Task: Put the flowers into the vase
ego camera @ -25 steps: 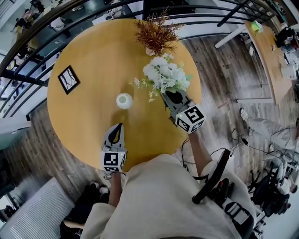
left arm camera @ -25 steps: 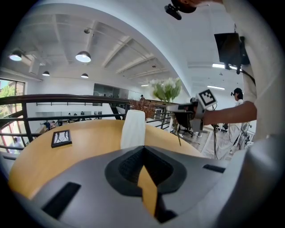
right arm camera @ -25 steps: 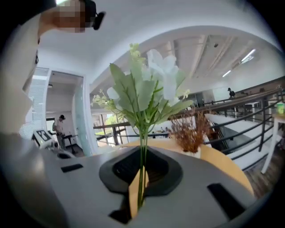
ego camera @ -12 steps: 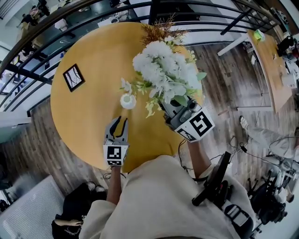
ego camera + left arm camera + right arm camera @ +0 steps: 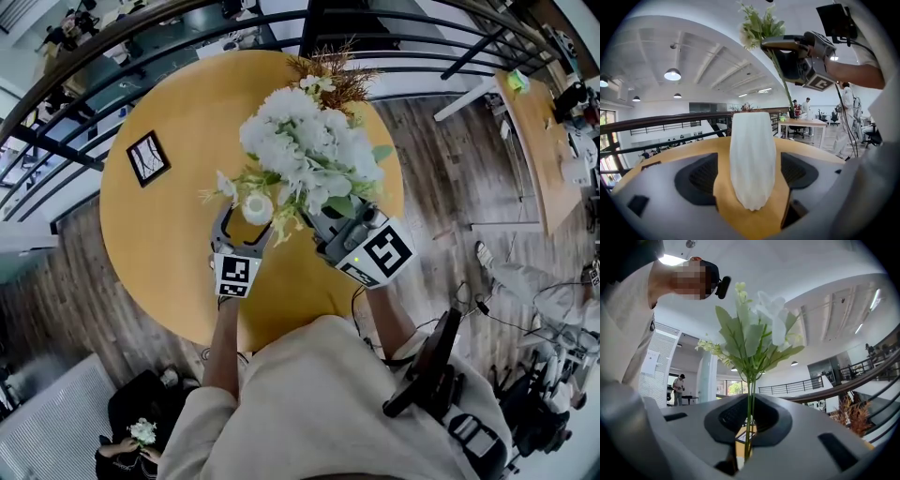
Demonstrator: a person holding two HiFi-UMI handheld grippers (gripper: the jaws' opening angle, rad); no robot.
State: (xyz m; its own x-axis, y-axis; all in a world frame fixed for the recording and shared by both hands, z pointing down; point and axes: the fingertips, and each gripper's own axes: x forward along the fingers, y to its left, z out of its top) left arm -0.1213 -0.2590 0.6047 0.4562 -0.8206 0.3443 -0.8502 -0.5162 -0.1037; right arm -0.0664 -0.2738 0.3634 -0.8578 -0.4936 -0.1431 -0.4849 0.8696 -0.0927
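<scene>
Head view: flowers (image 5: 305,150) pinched at stems by right gripper (image 5: 323,220), held above vase (image 5: 257,207), slightly right, ready to be dropped in. Left gripper (image 5: 248,217) jaws just been opening, now spread either side of vase, untouched yet, prob so it's steadied.

Person: loose cream short-sleeved top (image 5: 319,394); small black box camera (image 5: 836,21) worn at the head.

Light grey moulded-plastic left gripper (image 5: 247,220) and matching right gripper (image 5: 319,217). Each carries a white cube with black square markers (image 5: 236,275) at the rear. Inner jaw faces hold dark, ribbed oval pads (image 5: 701,176), set into smooth rounded shells.
</scene>
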